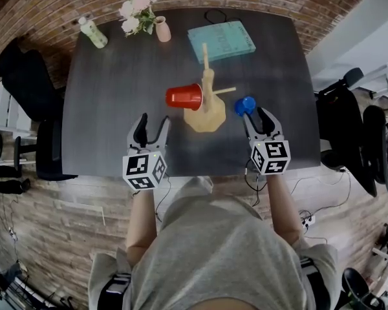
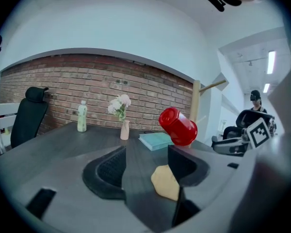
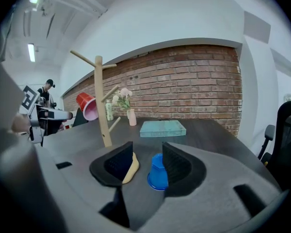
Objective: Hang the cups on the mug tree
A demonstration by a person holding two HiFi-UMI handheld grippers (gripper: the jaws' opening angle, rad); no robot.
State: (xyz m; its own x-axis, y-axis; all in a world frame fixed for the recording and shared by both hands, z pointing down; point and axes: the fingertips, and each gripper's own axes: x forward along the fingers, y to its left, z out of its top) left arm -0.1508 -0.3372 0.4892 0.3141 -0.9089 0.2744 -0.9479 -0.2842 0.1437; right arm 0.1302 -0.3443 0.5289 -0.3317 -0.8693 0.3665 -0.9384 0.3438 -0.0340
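Can't read the print on the book (image 1: pixel 221 41) by the far edge. Just a slice of tree base (image 2: pixel 166 182) peeking past the left gripper (image 2: pixel 146 152). Blue cup (image 3: pixel 158 173) against the right gripper (image 3: pixel 146 152) or only beside it: can't tell.

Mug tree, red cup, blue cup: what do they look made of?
Mug tree: pale wood, matte tan, seemingly unvarnished; round dowel pegs. Red cup: probably plastic, smooth even colour, slight sheen. Blue cup: probably plastic too, saturated uniform blue, smooth moulded walls.
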